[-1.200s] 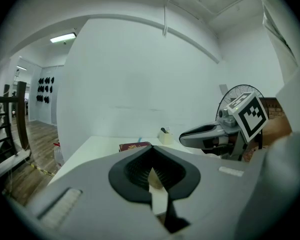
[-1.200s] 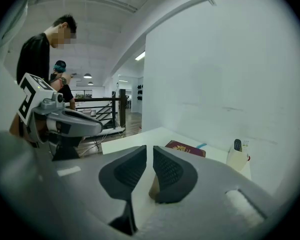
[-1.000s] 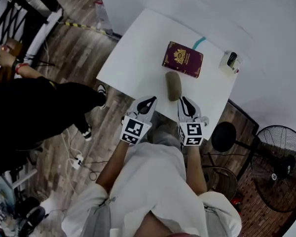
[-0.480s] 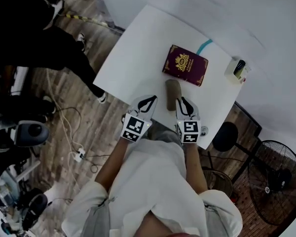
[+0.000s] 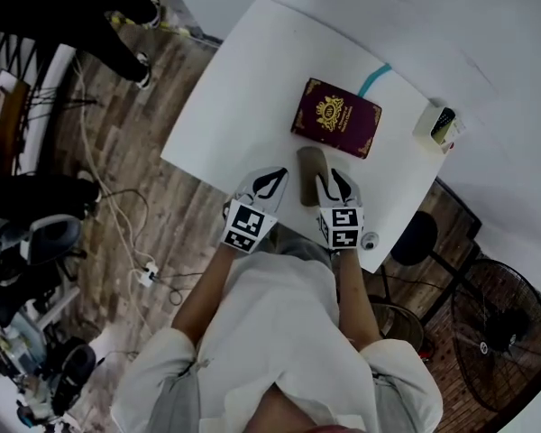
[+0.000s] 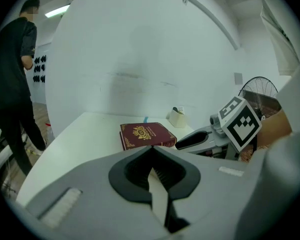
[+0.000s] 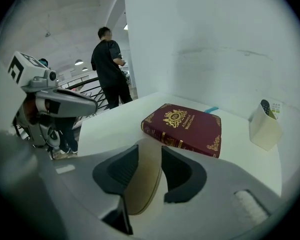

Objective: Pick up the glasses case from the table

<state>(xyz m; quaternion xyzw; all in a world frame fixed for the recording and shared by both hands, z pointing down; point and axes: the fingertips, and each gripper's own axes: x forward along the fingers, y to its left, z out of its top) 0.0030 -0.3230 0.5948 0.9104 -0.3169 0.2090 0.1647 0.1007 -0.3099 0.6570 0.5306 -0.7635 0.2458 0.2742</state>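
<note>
The olive-tan glasses case [image 5: 307, 171] lies on the white table [image 5: 243, 88], its far end close to a maroon book [image 5: 335, 129]. My right gripper [image 5: 330, 186] sits low at the case's near end; its jaws are opening. In the right gripper view the case [image 7: 144, 184] shows in the gap between the two dark pads [image 7: 121, 170], and neither pad presses on it. My left gripper [image 5: 270, 186] hangs just left of the case, over the table's near edge. Its jaws [image 6: 151, 148] meet at the tips with nothing held.
The gold-crested book [image 7: 184, 126] lies right behind the case. A small white holder [image 5: 440, 124] with a dark item stands at the table's far right corner. A person in black [image 6: 15, 79] stands off to the left. A stool [image 5: 413, 237] and a fan [image 5: 500, 327] stand to the right.
Both grippers have come forward and down toward the table. The right one now straddles the case's near end with wider jaws. The person in black has walked off to the upper left.
</note>
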